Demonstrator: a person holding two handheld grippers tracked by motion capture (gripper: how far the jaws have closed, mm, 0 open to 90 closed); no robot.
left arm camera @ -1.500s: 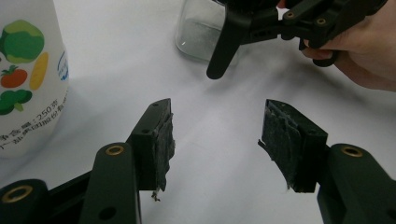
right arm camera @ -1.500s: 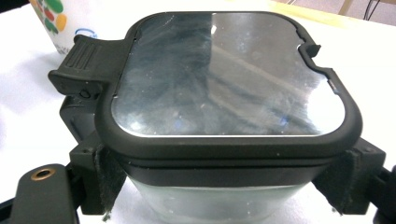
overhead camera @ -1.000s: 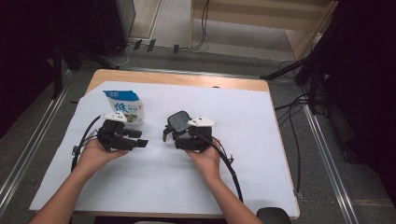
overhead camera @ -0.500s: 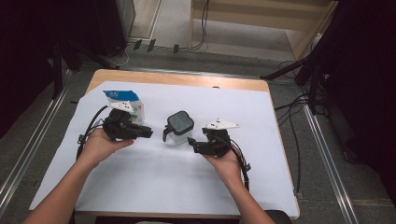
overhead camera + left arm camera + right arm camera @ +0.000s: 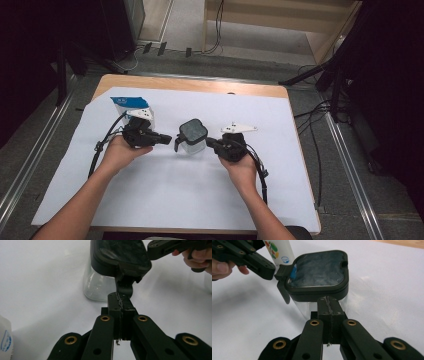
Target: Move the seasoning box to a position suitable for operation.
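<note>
On the tabletop [image 5: 150,200], a lidded clear container [image 5: 192,136] stands between the left gripper [image 5: 167,138] and right gripper [image 5: 209,142]; both grippers' jaws have just closed, pressed together, pinching nothing.

A wooden table [image 5: 190,85] under white paper [image 5: 165,185] stands on grey floor [image 5: 365,200].

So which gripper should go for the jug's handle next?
Left, probably. The left gripper, shut and empty, points straight at the handle of the jug; the right gripper faces the opposite wall.
</note>
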